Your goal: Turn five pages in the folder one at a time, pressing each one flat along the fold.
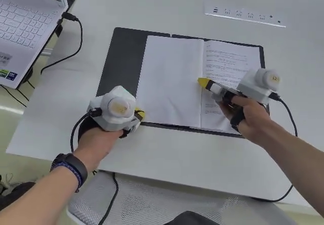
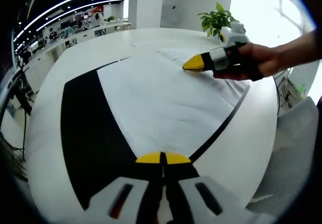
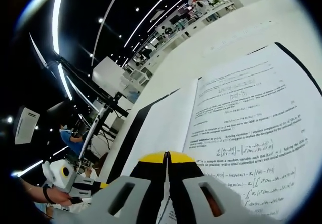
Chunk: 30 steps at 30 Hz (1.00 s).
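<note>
A black folder (image 1: 120, 58) lies open on a white surface (image 1: 202, 154). A blank white page (image 1: 169, 78) covers the middle of the folder, with the bare black cover showing at the folder's left. A printed page (image 1: 230, 65) of text and formulas lies on the folder's right half.

The right tongs (image 1: 202, 82), with yellow tips, are held by a hand (image 1: 249, 116) reaching in from the folder's right side. The tips are pressed together with nothing between them. They point at the fold where the blank and printed pages meet. They seem to rest on the paper there, though contact is hard to confirm.

The left tongs (image 1: 138, 115) are also shut and empty. They sit at the folder's near edge, by the near left corner of the blank page.

A laptop (image 1: 25, 12) sits beyond the folder's left side, and a white power strip (image 1: 245, 15) lies beyond its far edge.
</note>
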### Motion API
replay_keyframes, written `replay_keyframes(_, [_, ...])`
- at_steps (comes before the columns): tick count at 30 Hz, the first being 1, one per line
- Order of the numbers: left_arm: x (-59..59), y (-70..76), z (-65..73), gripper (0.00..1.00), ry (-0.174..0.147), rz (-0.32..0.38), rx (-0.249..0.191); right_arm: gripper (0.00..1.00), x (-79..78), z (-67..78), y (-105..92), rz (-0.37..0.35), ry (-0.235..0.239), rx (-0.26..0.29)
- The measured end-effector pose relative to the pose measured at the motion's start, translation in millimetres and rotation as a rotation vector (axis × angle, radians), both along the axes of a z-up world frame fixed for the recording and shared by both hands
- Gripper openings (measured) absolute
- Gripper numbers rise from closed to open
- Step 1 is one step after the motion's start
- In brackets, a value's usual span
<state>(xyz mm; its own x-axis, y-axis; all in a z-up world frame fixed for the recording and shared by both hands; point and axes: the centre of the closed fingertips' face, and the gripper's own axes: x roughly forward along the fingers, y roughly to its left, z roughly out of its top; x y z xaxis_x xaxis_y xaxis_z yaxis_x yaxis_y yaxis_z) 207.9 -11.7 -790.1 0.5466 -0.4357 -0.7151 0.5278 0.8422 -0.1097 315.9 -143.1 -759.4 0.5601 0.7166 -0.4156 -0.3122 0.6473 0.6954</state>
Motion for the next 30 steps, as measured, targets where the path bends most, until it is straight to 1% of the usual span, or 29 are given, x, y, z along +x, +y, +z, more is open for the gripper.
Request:
replay_keyframes(1, [-0.3,0.1,-0.1,0.00,0.001,0.000,-0.002,0.00,-0.3,-1.2,-0.4,0.001,0.006,0.002])
replay_keyframes(2, [-0.4,0.0,-0.4,0.00,0.002,-0.001,-0.002,0.00,0.4,1.7,0.3,-0.007,0.005,0.023])
replay_keyframes(6, [-2.2,-1.7,1.2,0.00,-0.006,-0.006,0.014,0.00,0.9,1.5,0.4,0.002,-0.015,0.013])
replay_keyframes(9, [-3.0,-1.7,2.8,0.00,-0.007,0.003,0.011,0.00,0.7,2.3,1.1,0.010,-0.017,0.017])
replay_keyframes(13, [-4.0,-2.0,4.3,0.00,-0.012,0.007,0.013,0.00,5.3,2.3,1.9,0.012,-0.025,0.022])
replay_keyframes(16, [-2.7,-0.9,4.4,0.00,-0.014,0.004,0.020,0.00,14.8,0.7,1.7,-0.006,-0.015,0.060])
replay_keyframes(20, [-2.5,-0.9,5.0,0.00,-0.014,0.008,0.020,0.00,28.6,-0.9,1.0,-0.030,-0.020,0.057])
replay_keyframes(22, [-2.5,-1.0,5.3,0.00,-0.014,0.008,0.021,0.00,32.9,-1.7,1.4,-0.043,-0.008,0.070])
replay_keyframes(24, [-2.5,-1.0,5.4,0.00,-0.014,0.007,0.023,0.00,38.0,-2.6,1.0,-0.070,0.024,0.103])
replay_keyframes(28, [-1.7,-0.7,4.8,0.00,-0.015,0.013,0.022,0.00,41.9,-0.1,1.3,-0.088,0.031,0.122])
replay_keyframes(30, [-1.6,-1.0,5.0,0.00,-0.014,0.012,0.021,0.00,45.5,1.4,1.4,-0.109,0.040,0.137])
